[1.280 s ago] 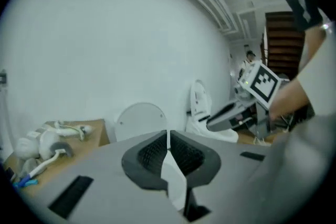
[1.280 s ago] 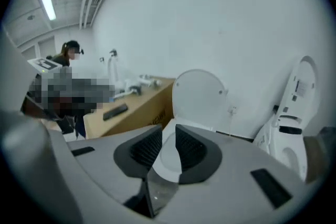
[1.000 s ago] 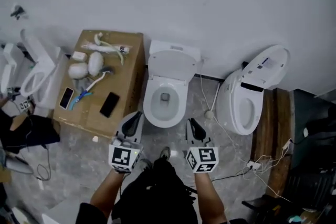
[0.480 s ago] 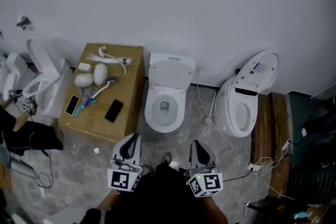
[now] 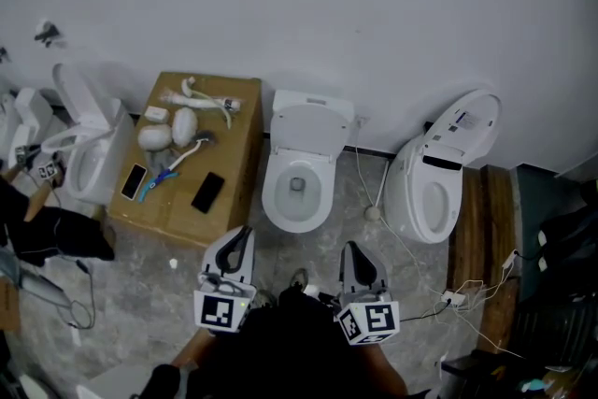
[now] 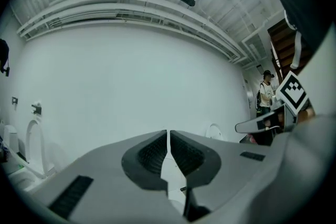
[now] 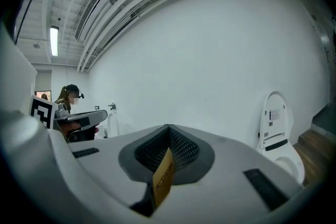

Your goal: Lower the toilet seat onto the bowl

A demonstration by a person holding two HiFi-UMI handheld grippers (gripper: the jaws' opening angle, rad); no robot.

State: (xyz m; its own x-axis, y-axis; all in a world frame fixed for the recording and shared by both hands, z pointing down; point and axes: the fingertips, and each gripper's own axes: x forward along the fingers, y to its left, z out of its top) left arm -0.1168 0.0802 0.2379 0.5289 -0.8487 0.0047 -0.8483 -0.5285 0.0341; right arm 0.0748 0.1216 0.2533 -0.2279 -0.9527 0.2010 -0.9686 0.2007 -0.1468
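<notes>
Plainly, with the left gripper [image 5: 239,236] and right gripper [image 5: 352,249] jaws both pinched together and empty, the upright toilet seat [image 5: 311,128] well ahead of them could slam onto the bowl [image 5: 280,206] if merely nudged

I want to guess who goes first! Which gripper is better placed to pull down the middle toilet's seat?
Probably left, but only just. The left gripper sits a bit nearer the bowl than the right gripper. Both are shut and stop short of the raised seat.
</notes>
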